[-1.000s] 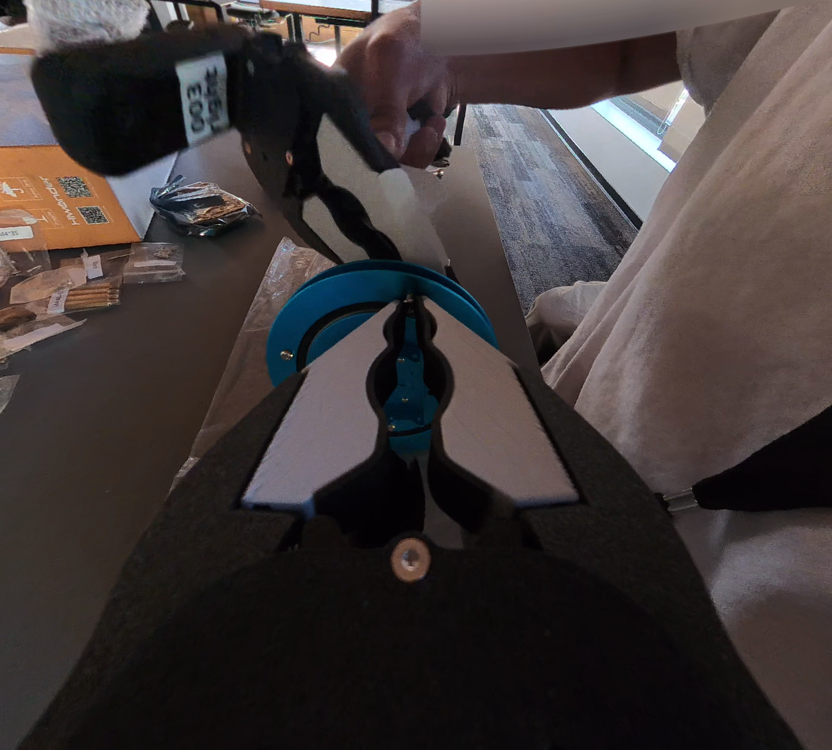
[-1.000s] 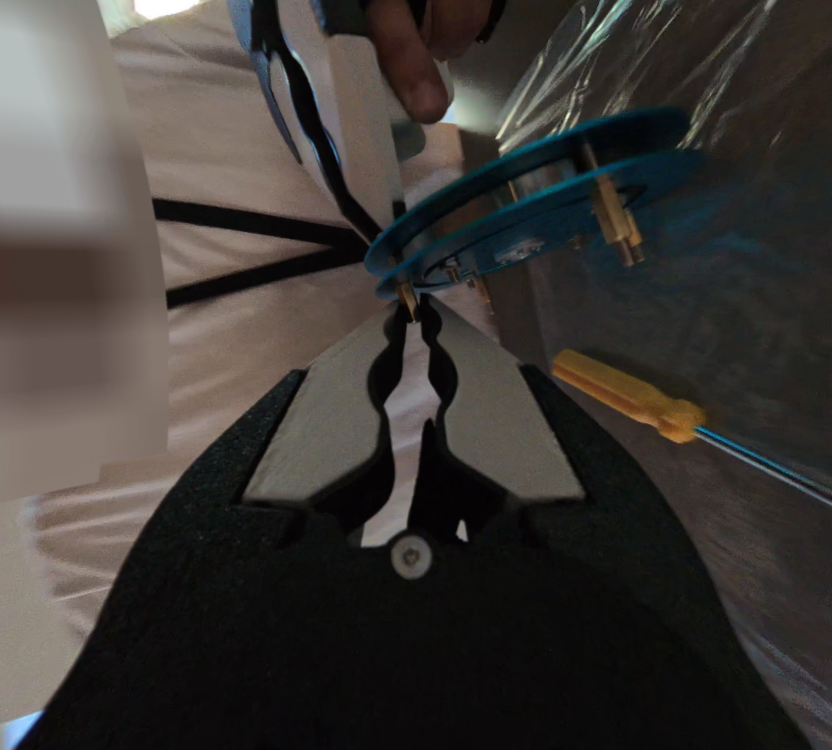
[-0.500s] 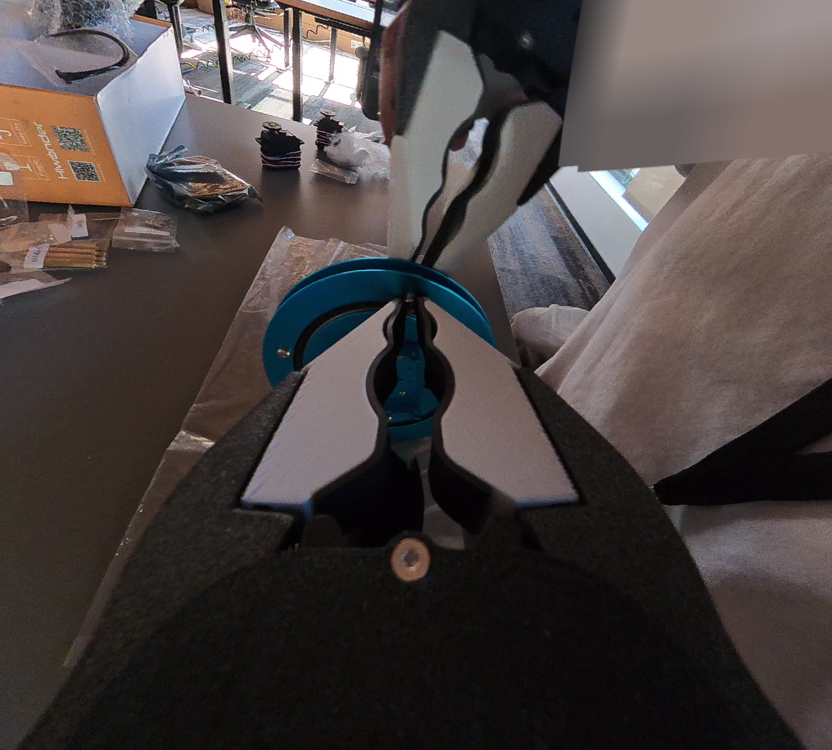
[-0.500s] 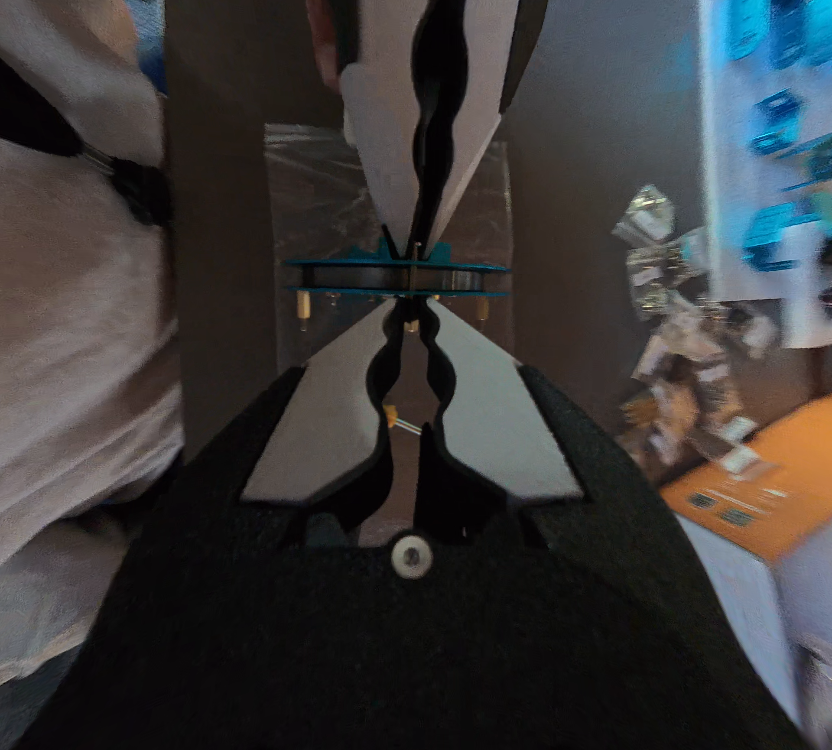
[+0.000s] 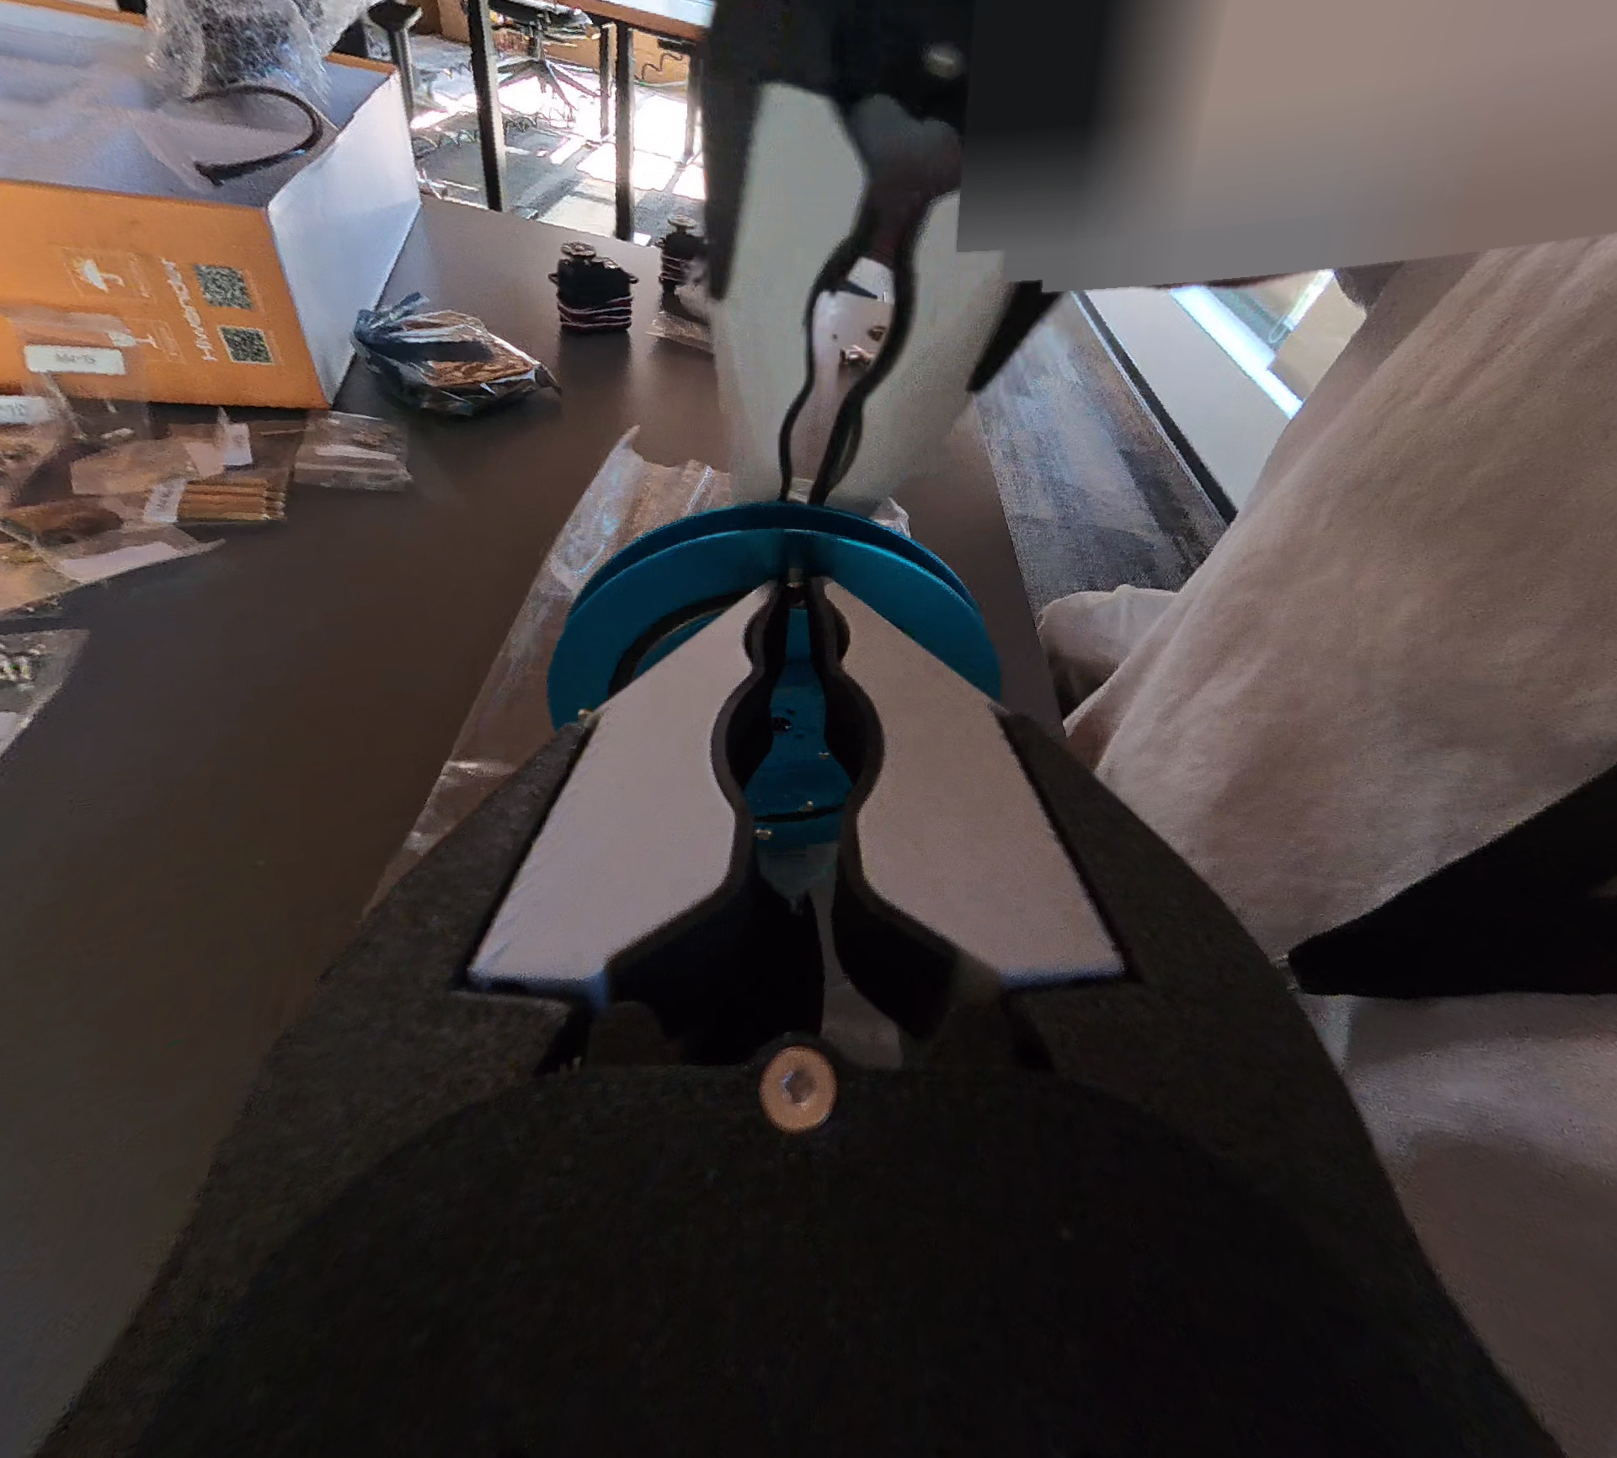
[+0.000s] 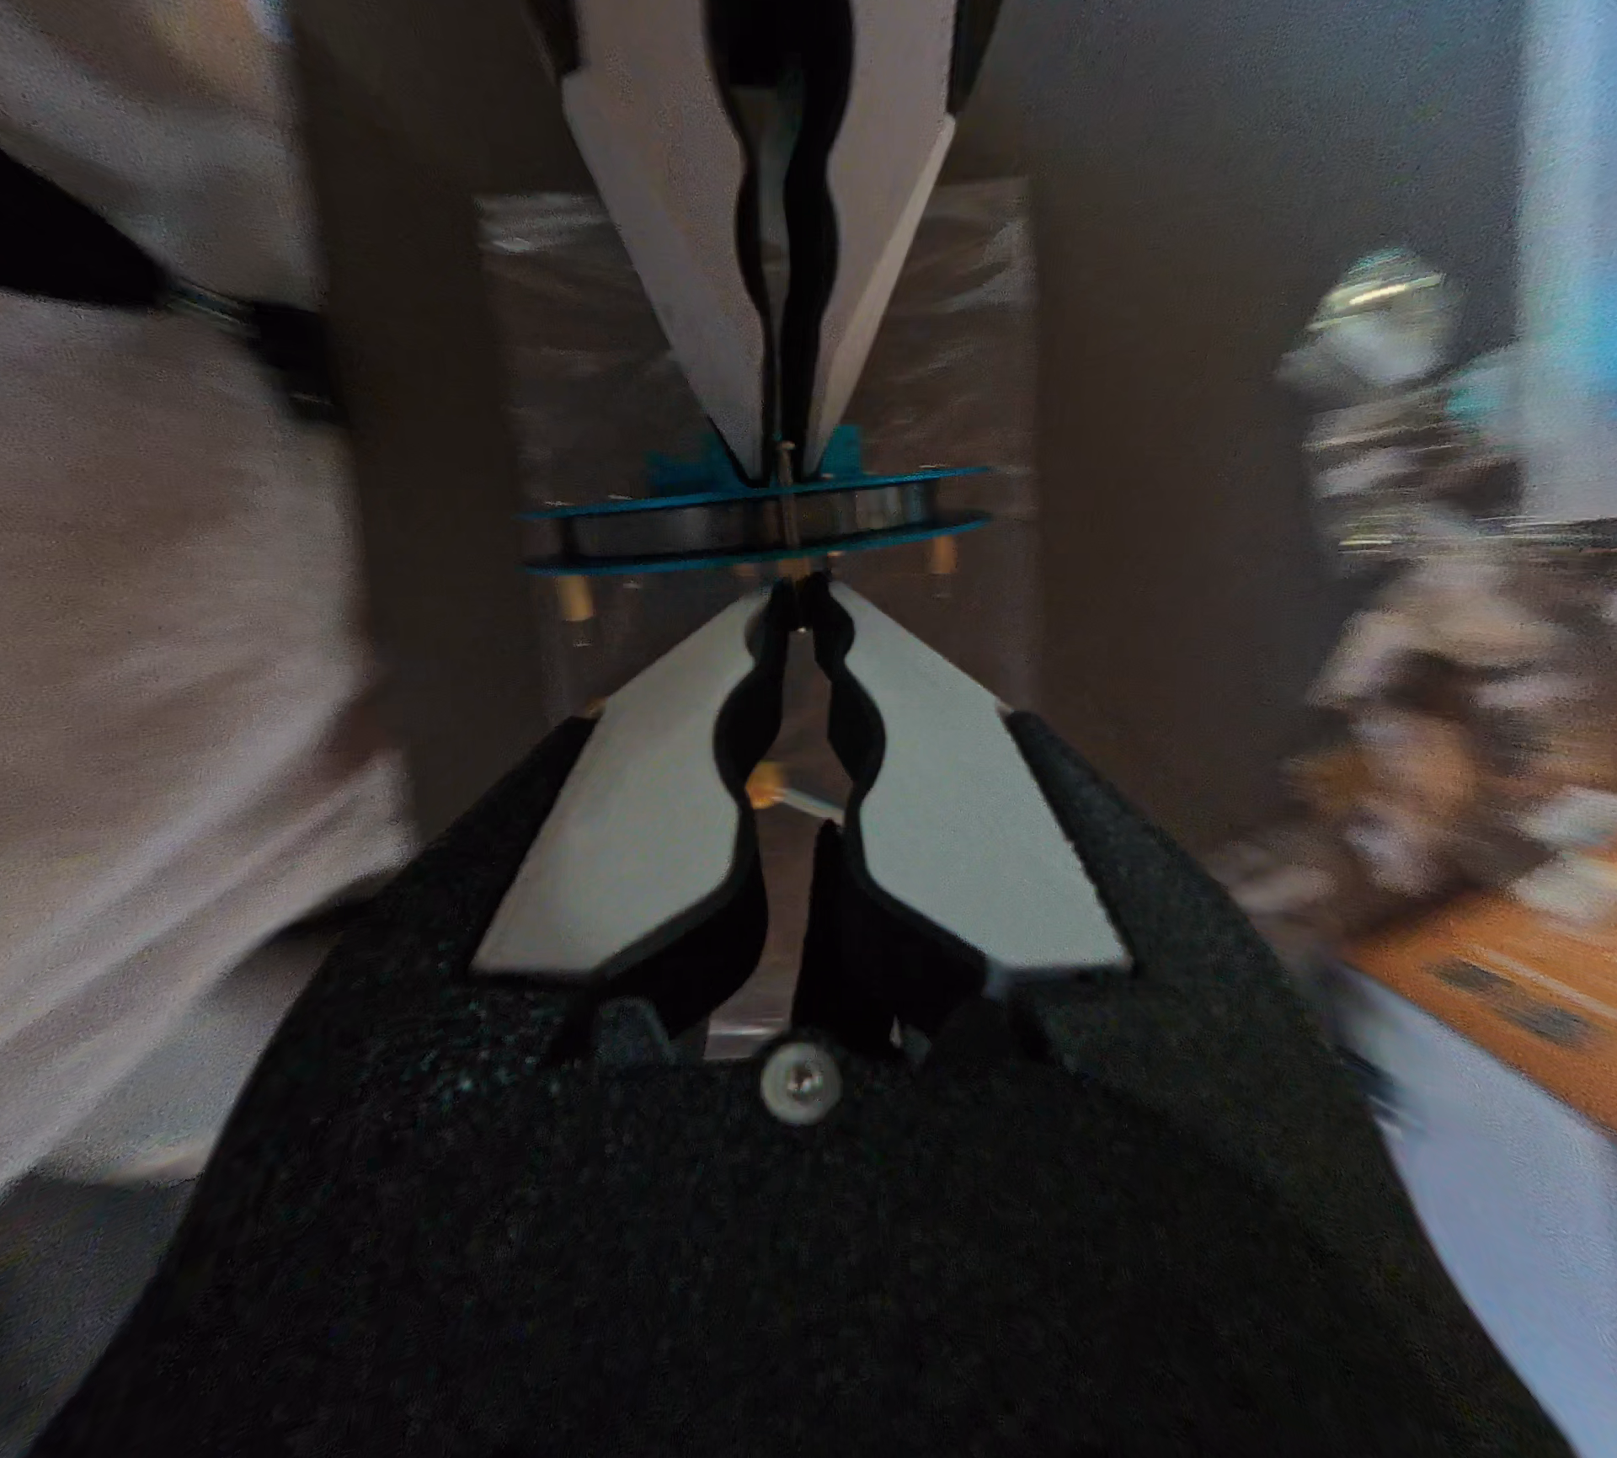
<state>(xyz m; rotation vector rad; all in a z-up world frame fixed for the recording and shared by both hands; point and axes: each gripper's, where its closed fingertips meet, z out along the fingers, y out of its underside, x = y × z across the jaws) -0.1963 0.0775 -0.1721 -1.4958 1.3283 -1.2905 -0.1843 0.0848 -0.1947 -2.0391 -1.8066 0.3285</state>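
Blue two-disc assembly (image 5: 770, 593) held edge-on between both tongs, above clear plastic bag (image 5: 577, 541) on dark worktop (image 5: 219, 760). Discs parallel, metal ring and brass standoffs between.

Left tongs (image 5: 798, 585): nearly closed, tips pinching small pin at near rim.

Right tongs (image 6: 794, 600): nearly closed, tips at brass standoff on opposite face; actual grip unclear, view blurred.

Tongs face each other tip to tip, assembly between.

Beyond, left of left tongs: orange box (image 5: 131, 296), small parts bags (image 5: 350, 449), two black servos (image 5: 595, 296). Person's pale garment right.

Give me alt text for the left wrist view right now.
The left gripper is shut on the near rim of a blue metal double-disc assembly, with the right gripper pinching its far rim. It sits over a clear plastic bag on a dark table.
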